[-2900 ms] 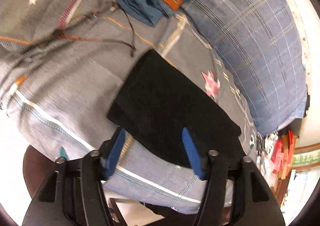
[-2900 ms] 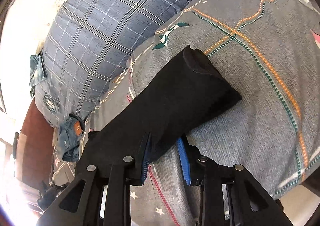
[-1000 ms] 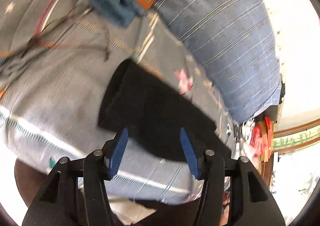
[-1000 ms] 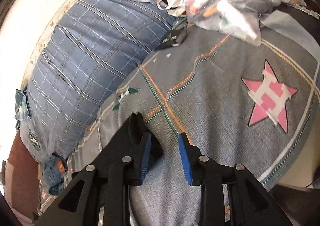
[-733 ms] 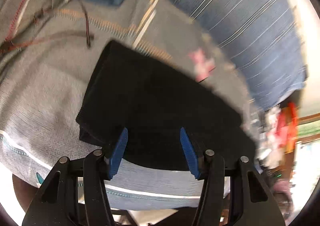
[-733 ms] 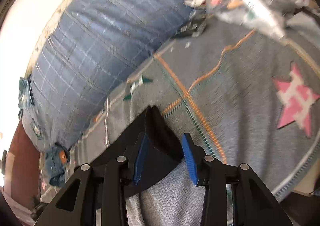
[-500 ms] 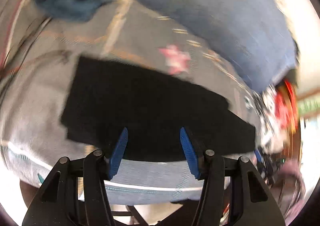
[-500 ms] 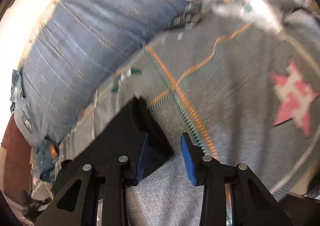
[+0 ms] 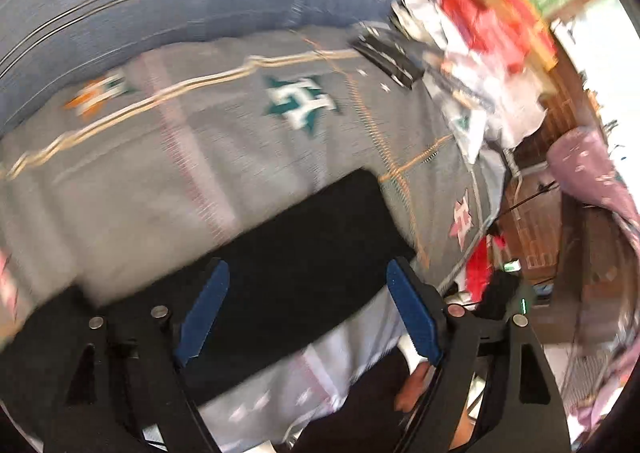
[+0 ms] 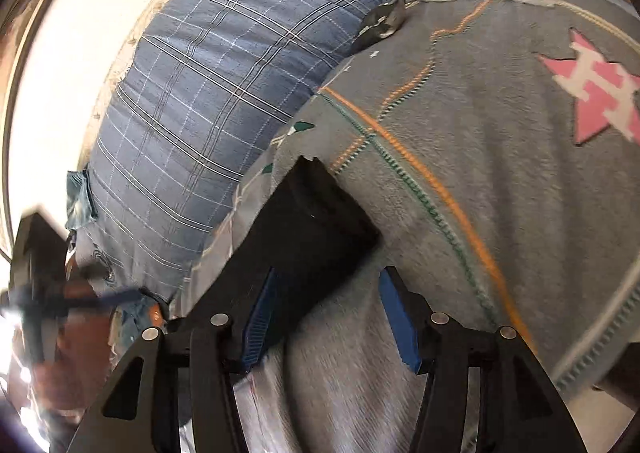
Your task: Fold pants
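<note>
Swung my left gripper (image 9: 308, 313) rightward since 0.5 s ago; L view blurred, jaws wide apart w/ nothing held, folded black pants (image 9: 304, 253) lower centre on grey patterned blanket (image 9: 240, 133). R view: right gripper (image 10: 326, 319) spread open, empty, pants (image 10: 308, 237) centre-left beside blue plaid pillow (image 10: 208, 113).

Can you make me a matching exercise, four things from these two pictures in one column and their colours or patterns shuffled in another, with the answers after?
Things:
1. folded pants
2. pillow
3. blanket
4. gripper pads

Colours or patterns:
A. blue with a plaid of thin lines
B. grey with star motifs and orange stitching
C. plain black
D. solid blue on black fingers

Pairs: 1-C, 2-A, 3-B, 4-D
</note>
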{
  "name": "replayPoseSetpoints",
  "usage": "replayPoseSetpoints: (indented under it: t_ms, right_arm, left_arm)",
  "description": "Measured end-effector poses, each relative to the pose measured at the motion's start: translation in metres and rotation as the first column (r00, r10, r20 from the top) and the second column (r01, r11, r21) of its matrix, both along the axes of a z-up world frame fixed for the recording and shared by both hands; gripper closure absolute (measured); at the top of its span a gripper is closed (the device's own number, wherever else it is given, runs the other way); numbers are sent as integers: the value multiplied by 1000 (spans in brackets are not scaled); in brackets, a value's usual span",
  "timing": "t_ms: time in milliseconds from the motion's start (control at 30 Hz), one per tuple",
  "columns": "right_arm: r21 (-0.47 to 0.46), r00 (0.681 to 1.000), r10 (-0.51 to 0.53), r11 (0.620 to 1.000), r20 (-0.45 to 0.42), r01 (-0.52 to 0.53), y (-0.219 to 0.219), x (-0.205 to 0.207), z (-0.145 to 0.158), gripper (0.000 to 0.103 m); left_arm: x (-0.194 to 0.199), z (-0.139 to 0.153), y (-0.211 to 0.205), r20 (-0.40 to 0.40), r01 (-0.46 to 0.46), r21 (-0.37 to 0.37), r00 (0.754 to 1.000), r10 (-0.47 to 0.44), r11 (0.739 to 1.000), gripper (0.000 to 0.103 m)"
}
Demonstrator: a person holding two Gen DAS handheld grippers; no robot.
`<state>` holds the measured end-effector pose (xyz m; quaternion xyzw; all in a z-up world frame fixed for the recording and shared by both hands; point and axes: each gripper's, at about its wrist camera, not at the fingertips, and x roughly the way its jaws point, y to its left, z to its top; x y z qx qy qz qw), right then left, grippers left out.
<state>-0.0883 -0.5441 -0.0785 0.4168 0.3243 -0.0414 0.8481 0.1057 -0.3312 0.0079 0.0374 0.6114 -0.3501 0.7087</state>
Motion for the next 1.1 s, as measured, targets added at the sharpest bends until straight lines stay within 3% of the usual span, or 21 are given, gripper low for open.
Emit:
replayPoseSetpoints:
  t_ms: [200,467,633,700,767,833,867,933,1033,1100]
  right_arm:
    - [19,995,33,999,93,-35,5,8,-5,48]
    - [5,988,28,1000,152,-30,5,0,-11,51]
    - [-32,988,43,999,150,-39,12,5,-9,51]
    - [-38,988,46,998,150,-41,13,6,-9,51]
    - [-26,987,42,999,154,-39,12,6,-10,54]
    - [-13,987,33,999,155,-32,10,8,-12,61]
    - [-9,988,28,1000,149,-27,9,11,-12,73]
    - [20,992,28,999,122,-31,5,19,-17,94]
    - [22,992,26,999,125,-29,5,20,-13,94]
    - [-50,990,49,998,135,-43,15,18,3,94]
  left_arm:
    - [19,-42,-101,-24,122,145,992,-120,982,22]
    - [21,-80,-141,-104,254,255,967,-234,933,21]
    - [1,-79,-165,-73,384,314,922,-381,868,22]
    - [-12,-76,-169,-68,431,325,898,-434,842,34]
    - [-19,-75,-171,-25,435,374,887,-460,819,55]
    - [-16,-73,-169,-7,410,362,899,-437,837,71]
    - [-12,-70,-166,-17,394,336,911,-413,856,81]
    - [-9,-62,-156,-11,369,294,924,-383,882,86]
    - [-11,-43,-137,19,350,236,931,-364,907,87]
    - [-13,-25,-118,35,331,180,939,-343,926,87]
